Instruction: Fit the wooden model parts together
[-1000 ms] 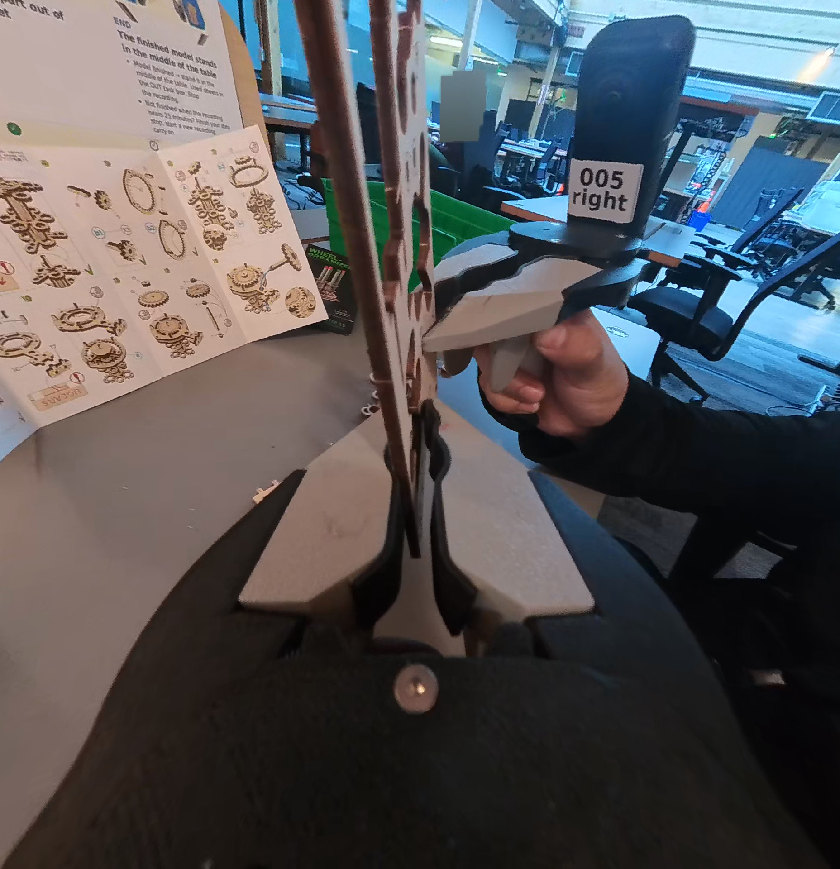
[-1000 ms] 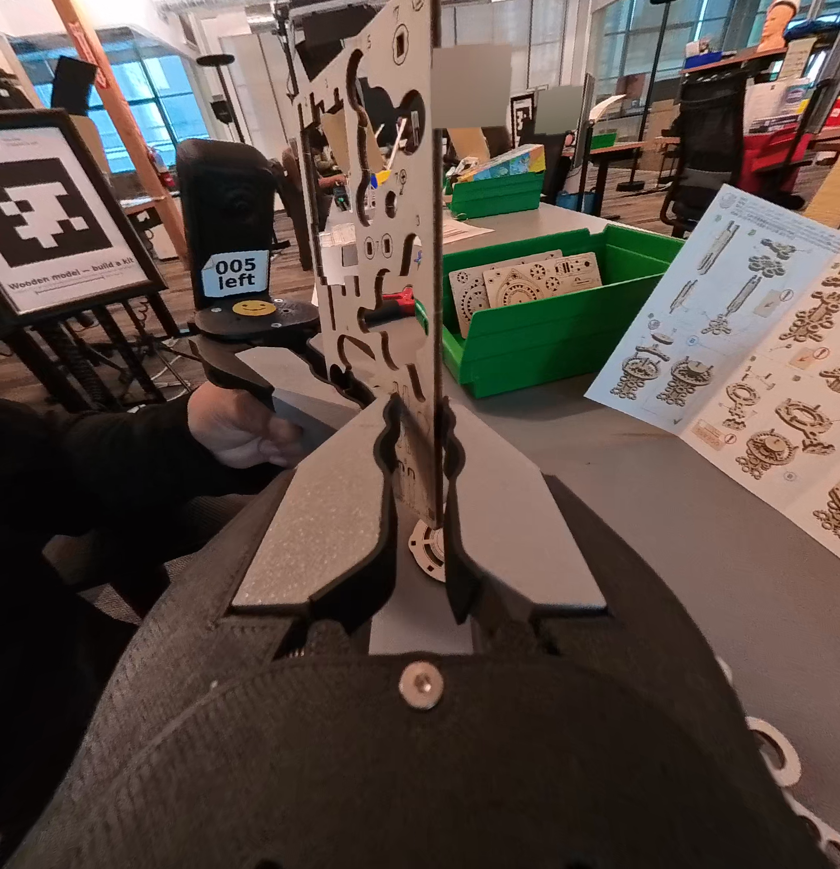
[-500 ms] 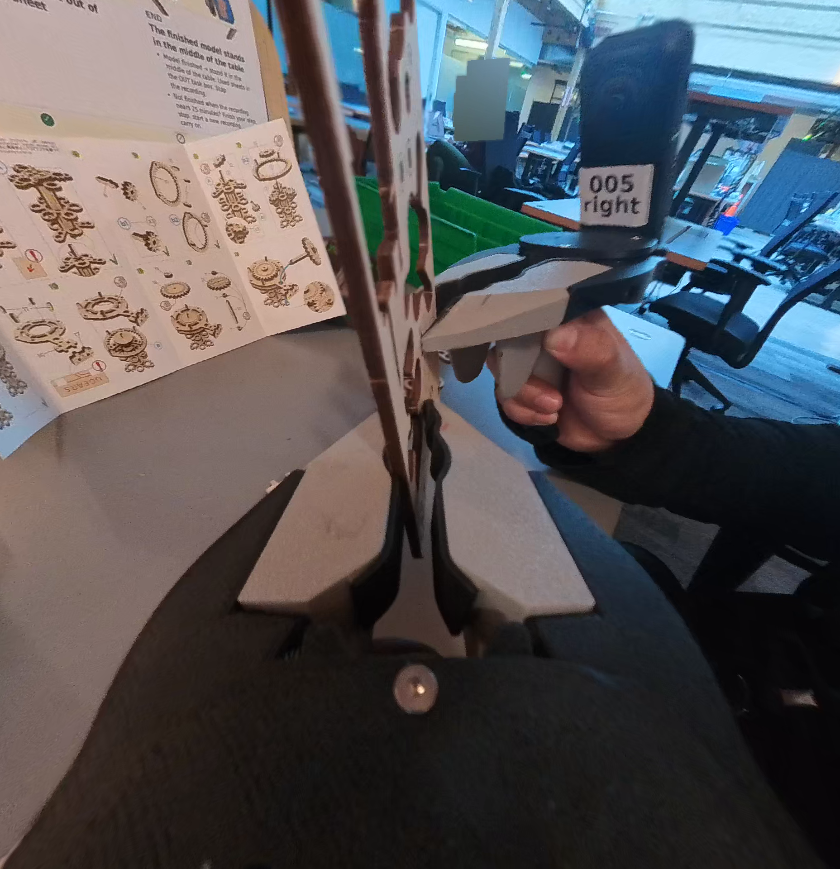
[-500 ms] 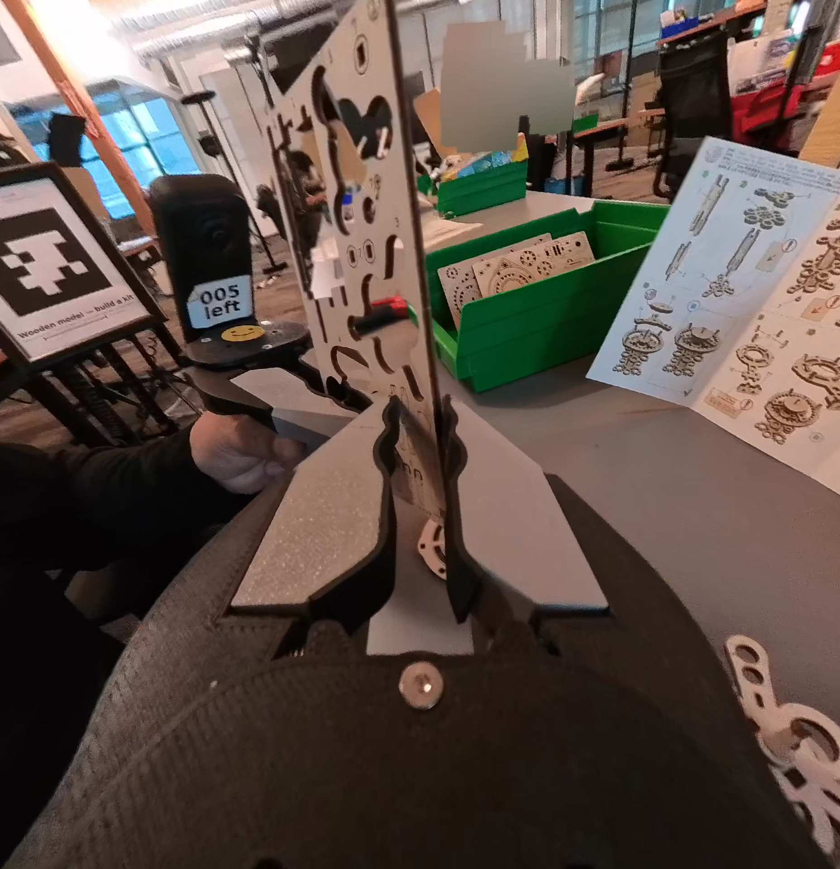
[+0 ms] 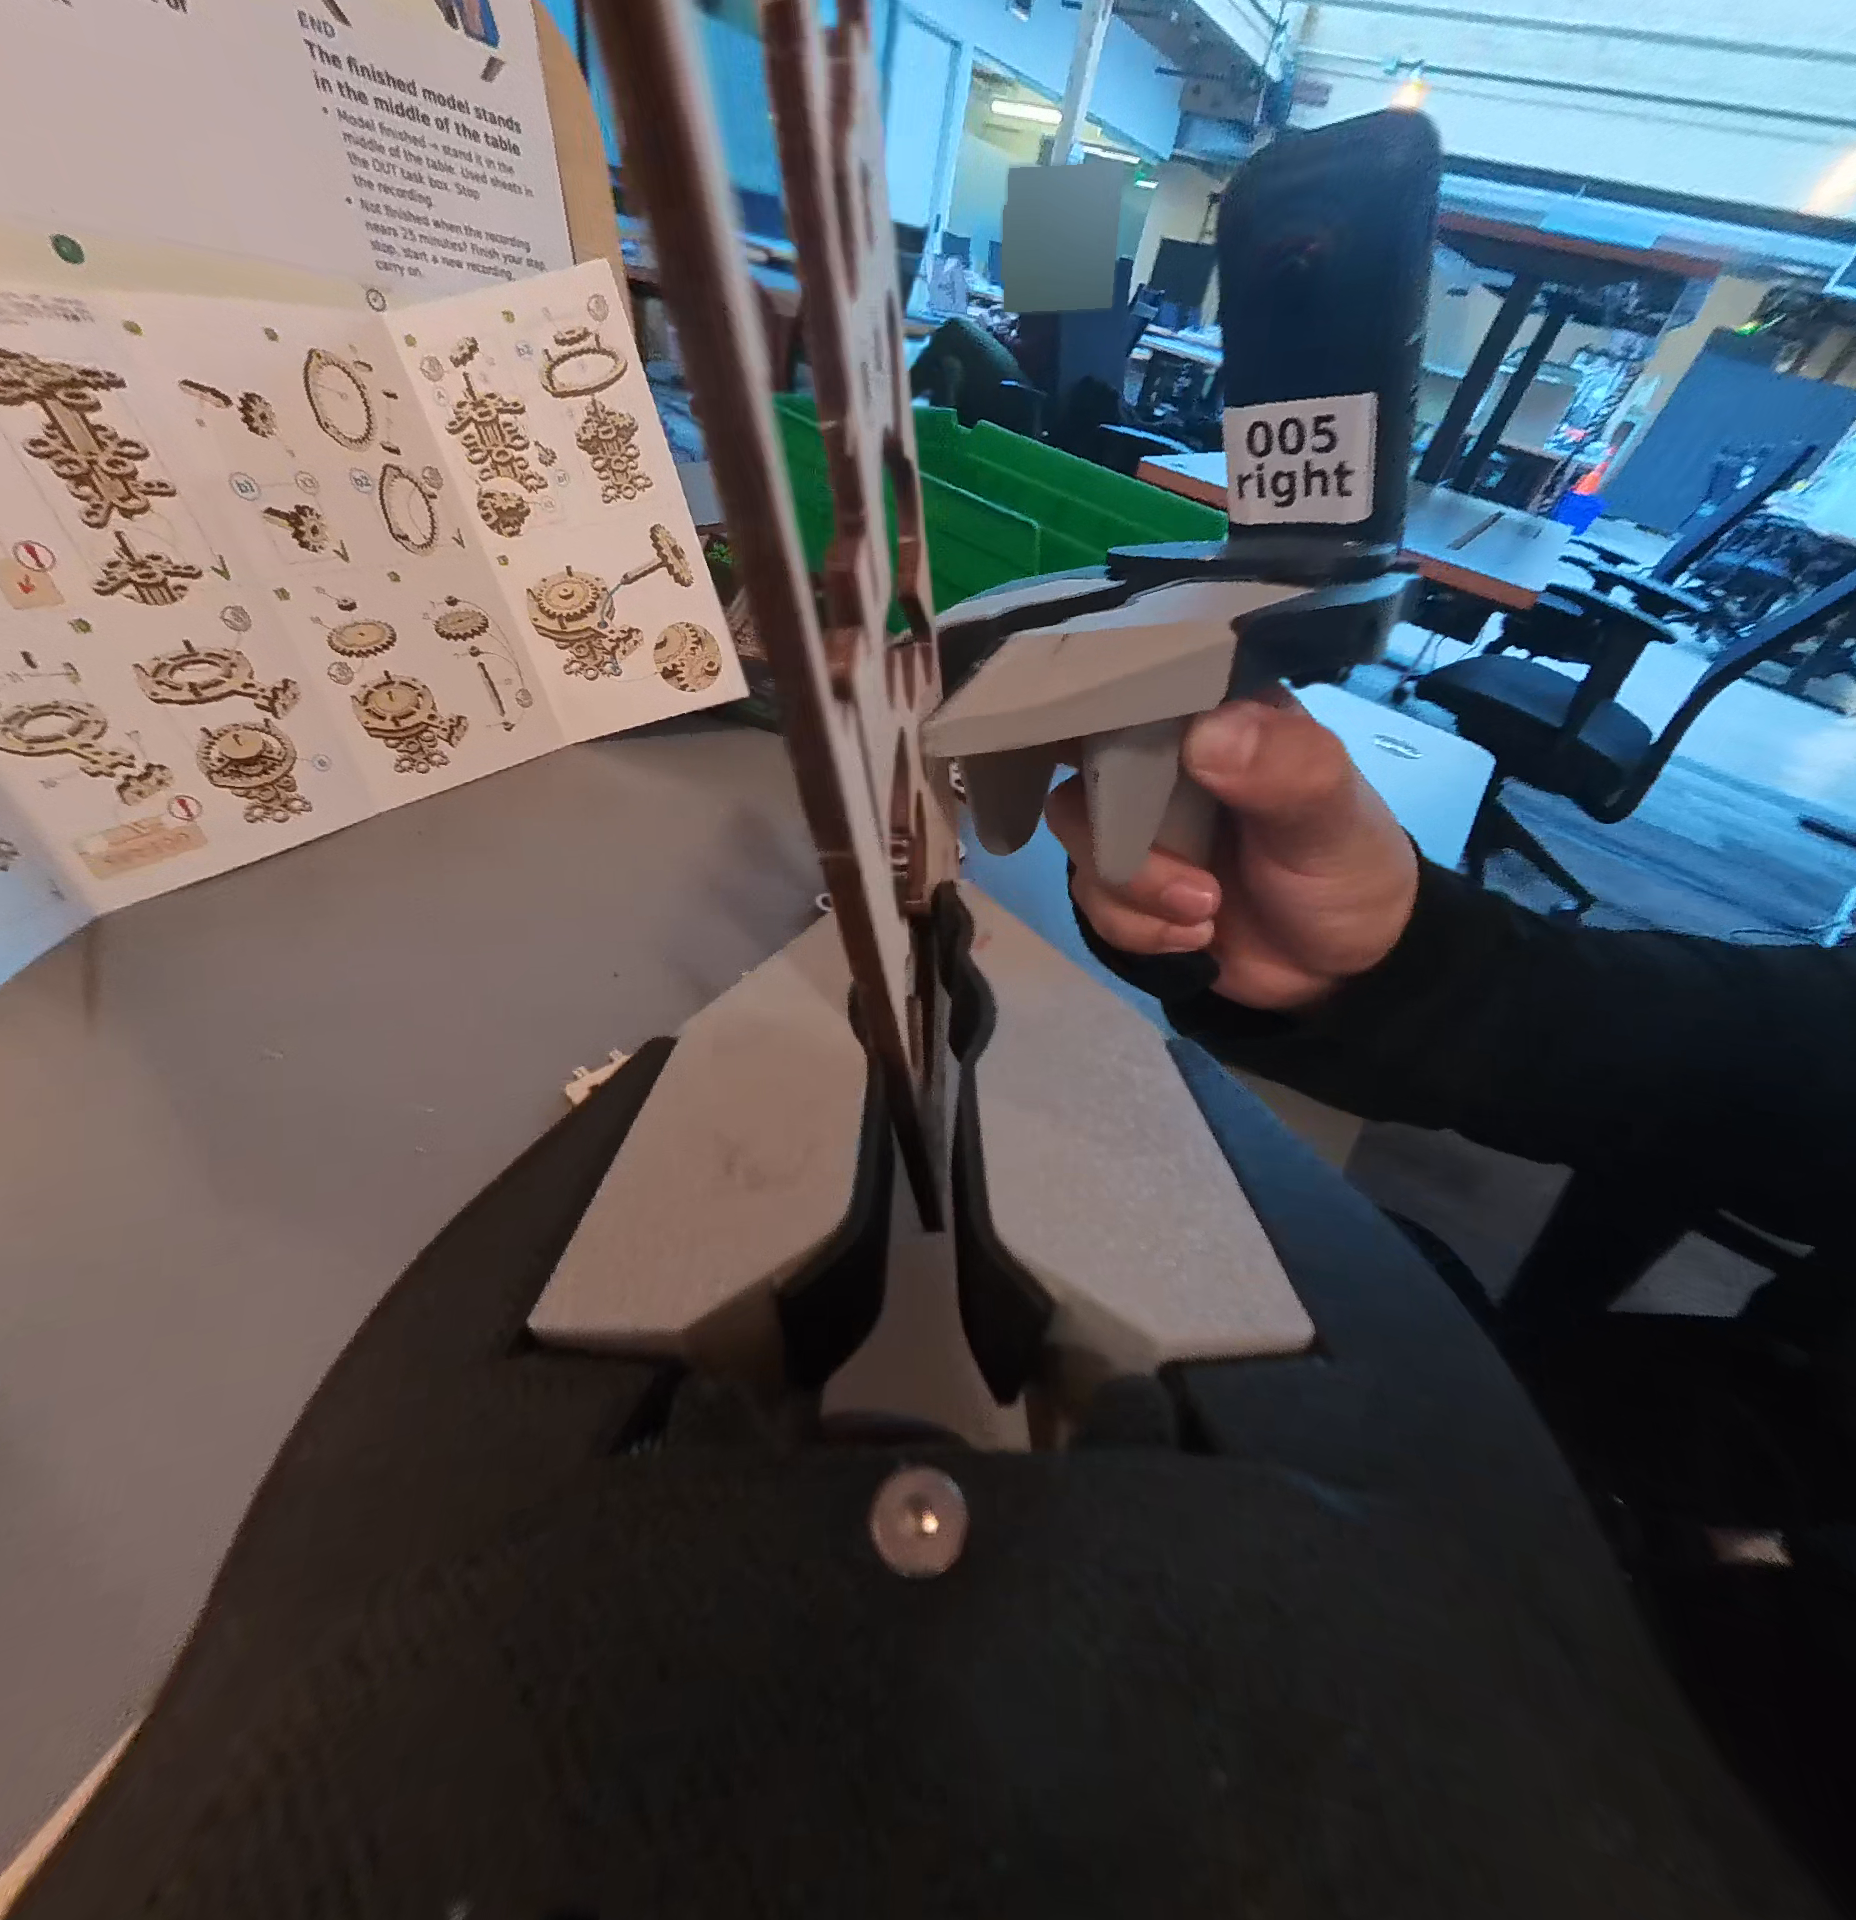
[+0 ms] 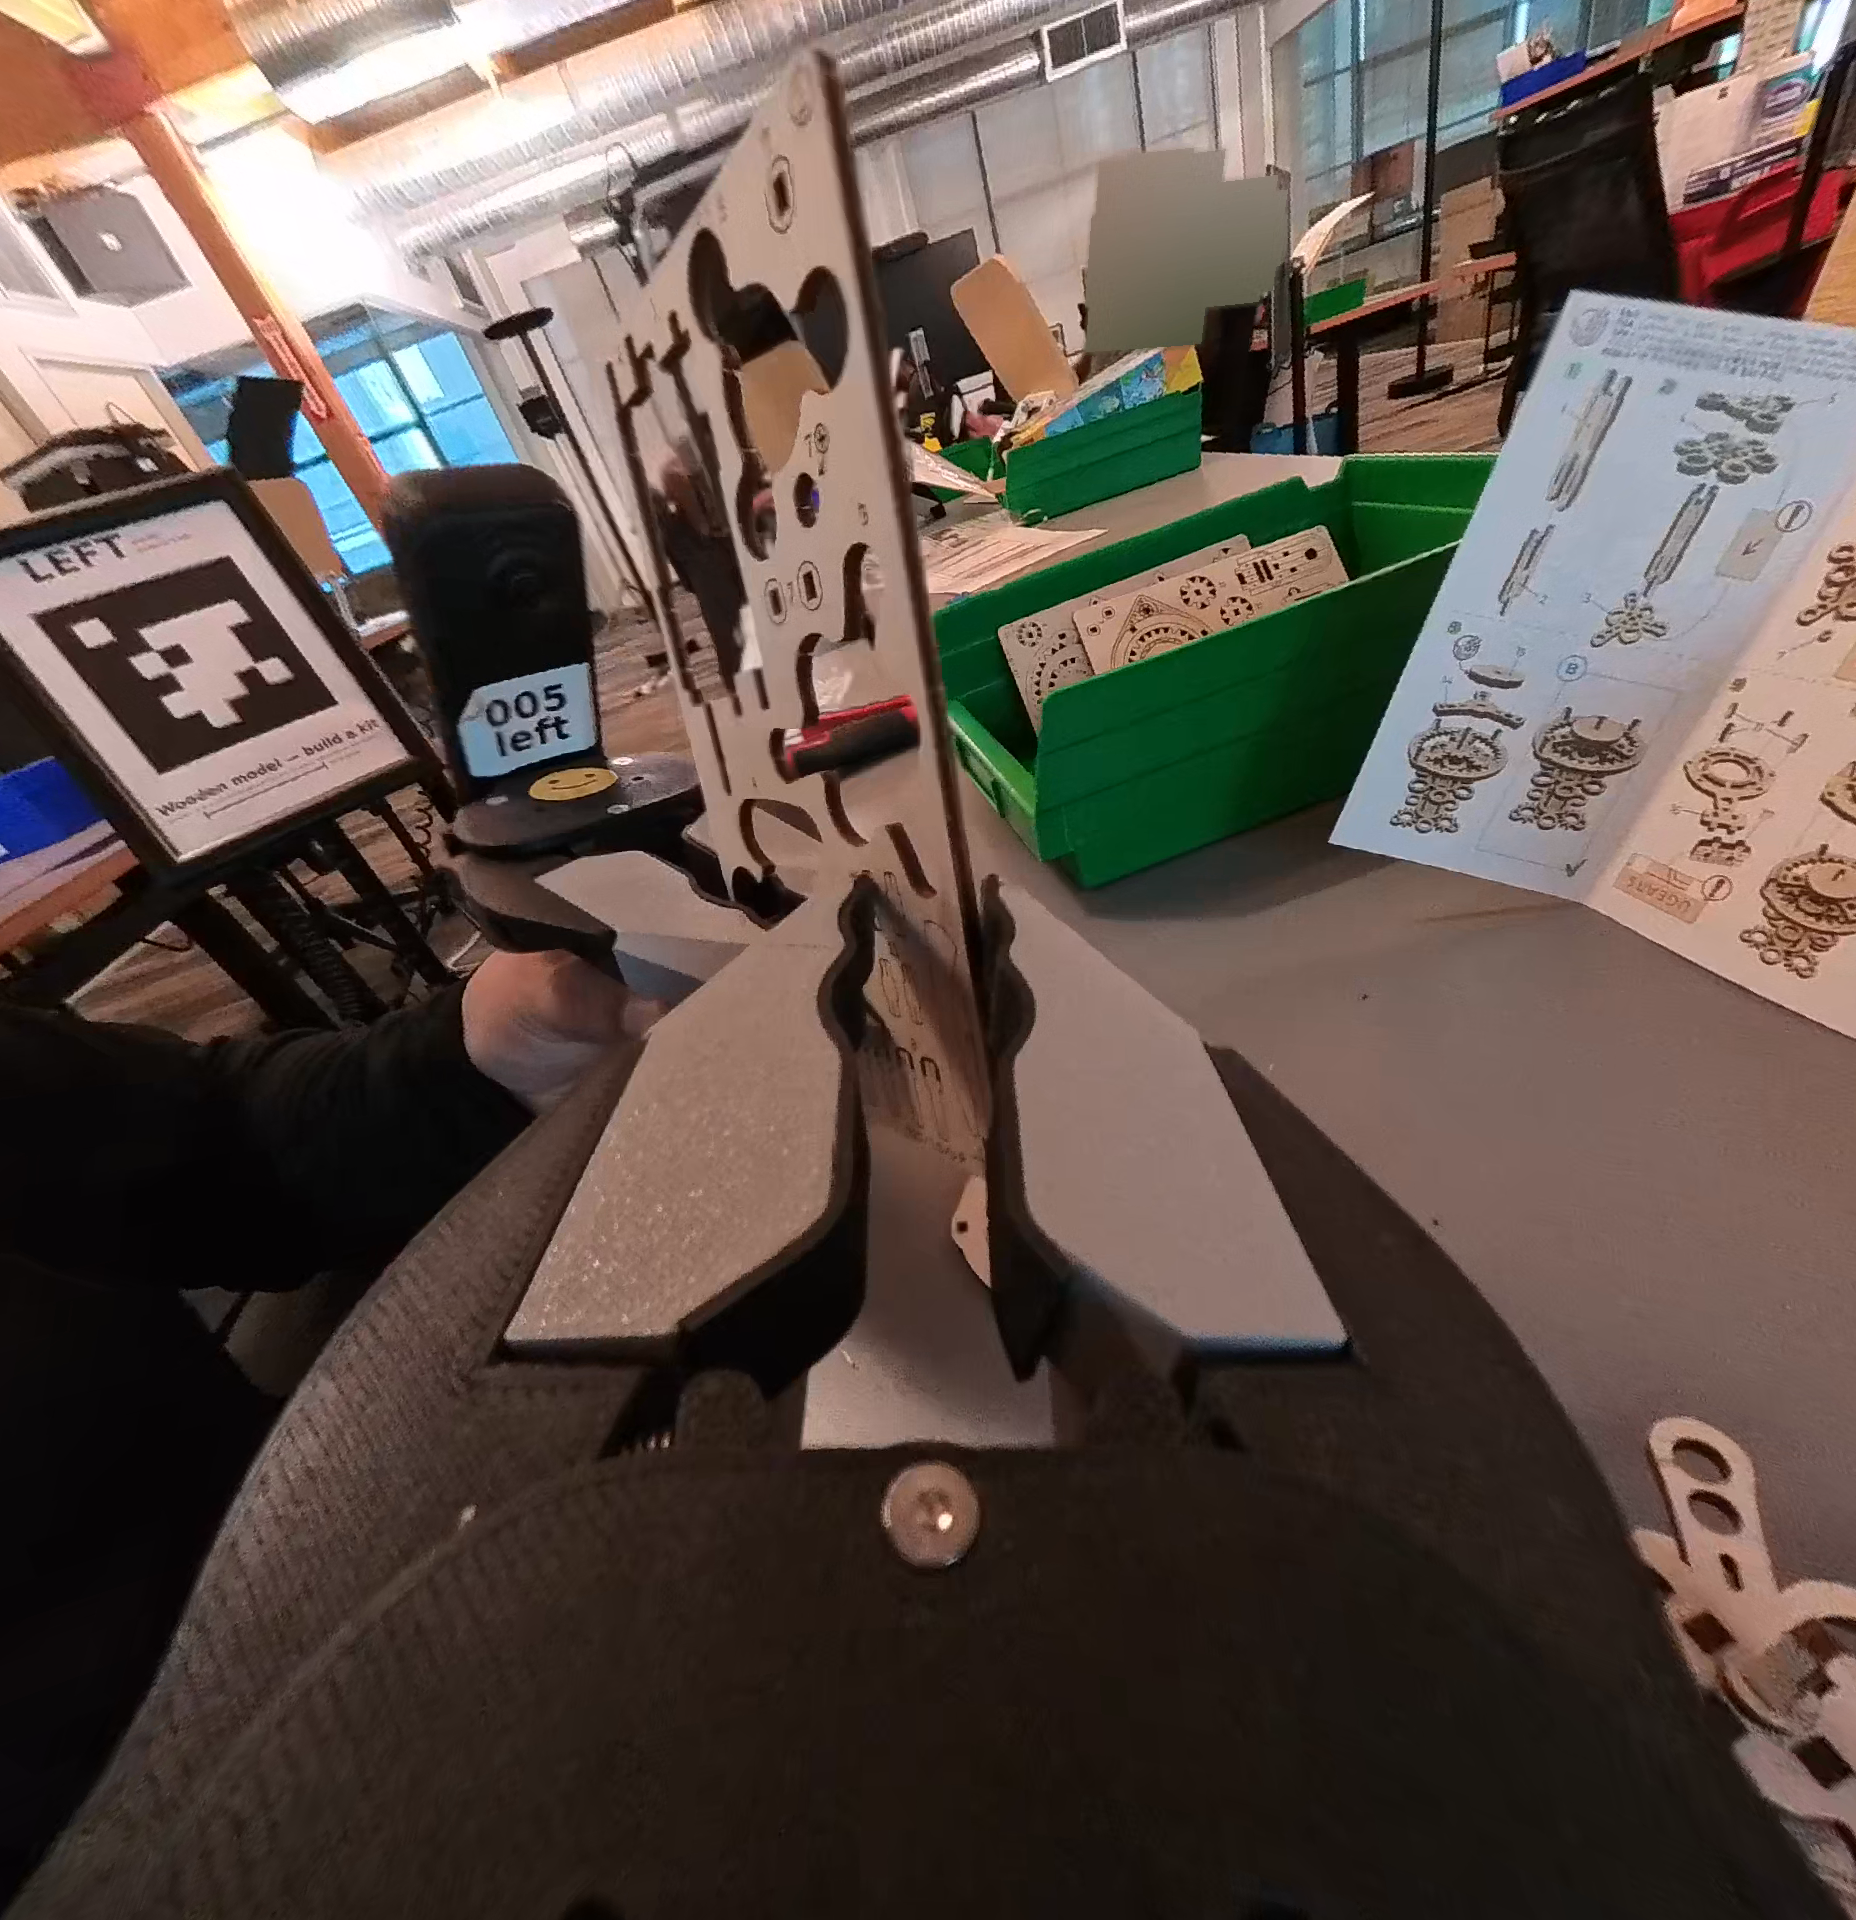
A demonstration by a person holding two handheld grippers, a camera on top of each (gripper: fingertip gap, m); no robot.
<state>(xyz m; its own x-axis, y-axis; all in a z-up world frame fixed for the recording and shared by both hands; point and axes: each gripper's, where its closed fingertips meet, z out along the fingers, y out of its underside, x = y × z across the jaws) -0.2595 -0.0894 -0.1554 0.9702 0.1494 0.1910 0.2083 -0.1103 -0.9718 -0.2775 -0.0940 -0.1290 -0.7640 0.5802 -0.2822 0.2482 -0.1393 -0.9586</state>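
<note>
A thin wooden sheet with many punched-out holes (image 6: 799, 520) stands upright above the grey table (image 6: 1423, 1091), leaning a little left. My right gripper (image 6: 924, 935) is shut on its lower edge. My left gripper (image 5: 913, 1039) is shut on the same sheet (image 5: 862, 582), which shows edge-on there. Each gripper also shows in the other's view, the right one (image 5: 934, 675) and the left one (image 6: 716, 883), each held by a hand. A small pale wooden piece (image 6: 971, 1231) sits between the right jaws below the sheet.
A green bin (image 6: 1163, 748) holding more wooden sheets (image 6: 1163, 623) stands behind. A folded instruction leaflet stands on the table (image 6: 1682, 675), and shows in the left wrist view (image 5: 332, 520). A loose pale wooden part (image 6: 1734, 1610) lies near the right gripper. A marker sign on a stand (image 6: 176, 665) is at the left. Only a small space, under 4 cm, lies between the two pairs of fingers.
Both grippers keep hold of the sheet. The sheet has tilted to lean further left in the right wrist view, and both views have shifted slightly with it.
</note>
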